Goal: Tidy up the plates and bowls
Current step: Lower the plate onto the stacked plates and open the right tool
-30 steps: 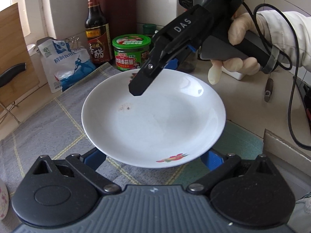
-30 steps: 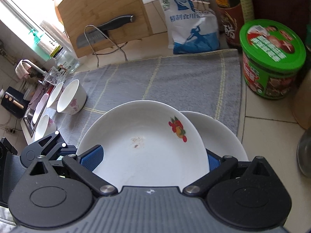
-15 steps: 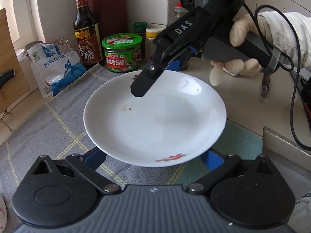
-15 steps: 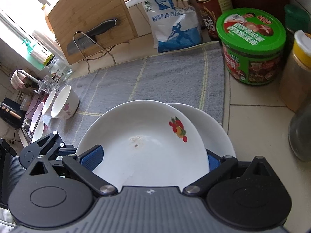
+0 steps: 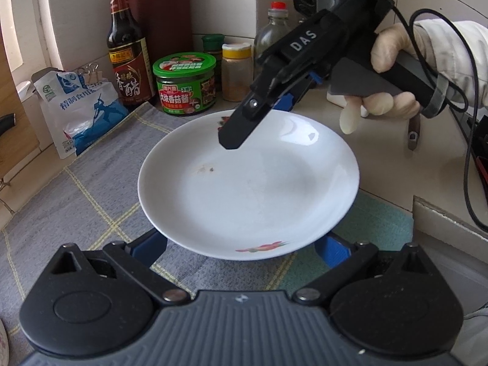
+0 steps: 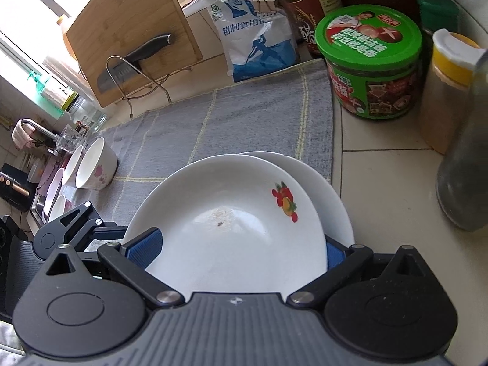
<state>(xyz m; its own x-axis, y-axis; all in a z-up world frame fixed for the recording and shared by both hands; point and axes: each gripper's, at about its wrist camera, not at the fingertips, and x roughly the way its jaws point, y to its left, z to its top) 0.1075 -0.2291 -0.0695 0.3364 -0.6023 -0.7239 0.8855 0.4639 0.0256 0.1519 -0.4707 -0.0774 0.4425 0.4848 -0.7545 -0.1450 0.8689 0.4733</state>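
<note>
A white plate with a red flower print (image 5: 250, 189) fills the left wrist view, above the grey dish towel (image 5: 76, 201). My left gripper (image 5: 241, 248) stands open, its blue pads wide at the plate's near rim. My right gripper (image 5: 262, 109) reaches over the plate's far rim; I cannot tell whether its jaws pinch the rim. In the right wrist view the printed plate (image 6: 231, 225) overlaps a second white plate (image 6: 332, 195) beneath it. My right gripper's (image 6: 238, 248) blue pads stand wide on either side. Several floral bowls (image 6: 94, 164) sit at the towel's far left.
A green-lidded jar (image 6: 372, 61), vinegar bottle (image 5: 128, 48), spice jars (image 5: 236, 71), glass bottle (image 6: 463, 152) and salt bag (image 6: 256, 39) crowd the back wall. A cutting board with a knife (image 6: 131, 33) stands in a rack. A raised counter edge (image 5: 448, 222) lies right.
Both grippers and the printed plate have shifted right along the counter toward the jars; more bottles have come into view. Jaw openings look unchanged.
</note>
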